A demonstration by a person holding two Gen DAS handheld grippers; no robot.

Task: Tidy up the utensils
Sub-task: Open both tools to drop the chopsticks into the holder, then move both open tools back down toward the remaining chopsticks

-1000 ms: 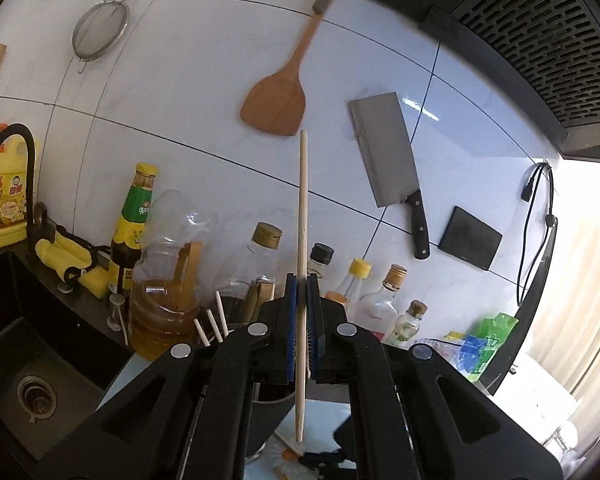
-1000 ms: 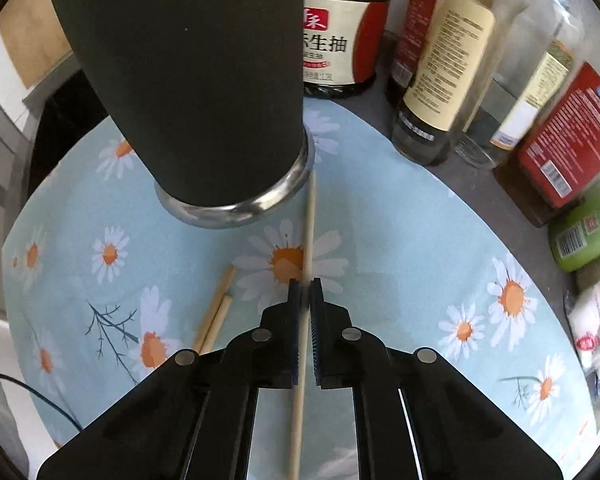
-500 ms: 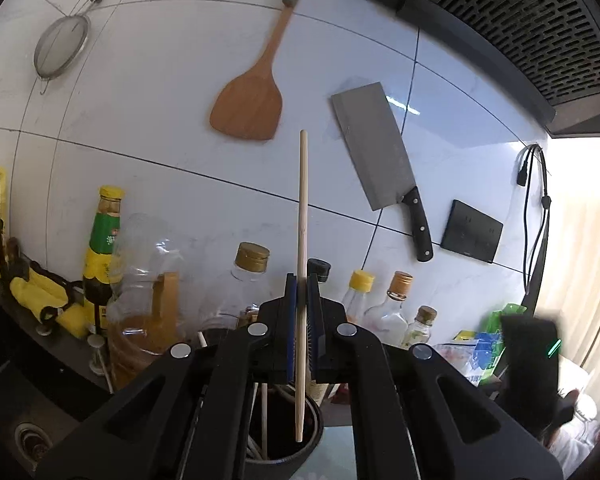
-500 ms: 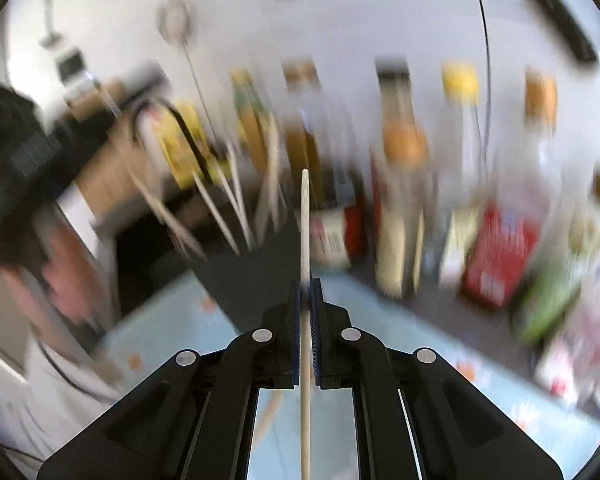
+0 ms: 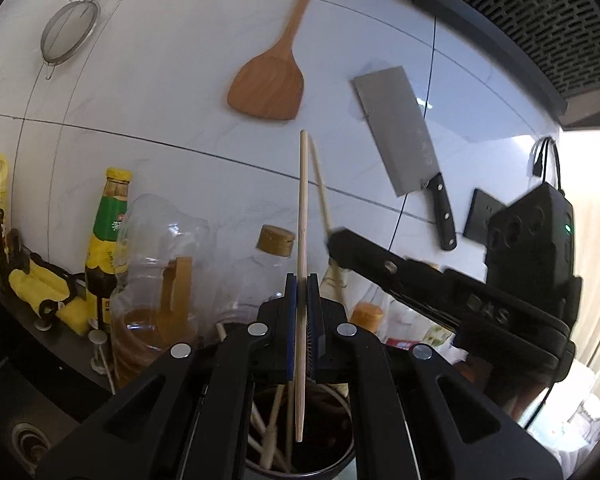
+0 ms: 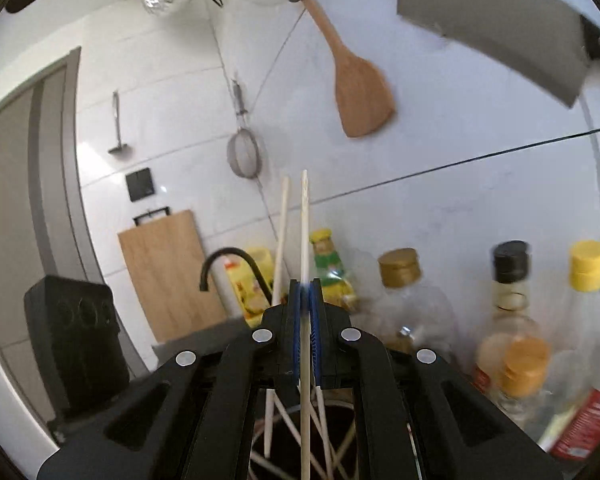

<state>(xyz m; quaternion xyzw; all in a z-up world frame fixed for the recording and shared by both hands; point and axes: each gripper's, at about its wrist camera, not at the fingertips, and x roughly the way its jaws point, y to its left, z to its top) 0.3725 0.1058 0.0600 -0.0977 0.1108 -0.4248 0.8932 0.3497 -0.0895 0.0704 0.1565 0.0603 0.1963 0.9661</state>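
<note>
My left gripper is shut on a pale wooden chopstick that stands upright. Its lower tip hangs inside the mouth of the dark holder cup, which has several chopsticks in it. My right gripper is shut on another upright chopstick above the same cup. In the left wrist view the right gripper reaches in from the right, and its chopstick leans close behind mine. In the right wrist view a second chopstick stands just to the left.
Oil and sauce bottles crowd the counter behind the cup. A wooden spatula, a cleaver and a strainer hang on the tiled wall. The sink lies at the lower left, and a cutting board leans beyond the faucet.
The right gripper lifted its chopstick off the flowered mat, tipped up to level and came in over the cup. The left gripper shifted over the cup and its chopstick's tip sank into the mouth.
</note>
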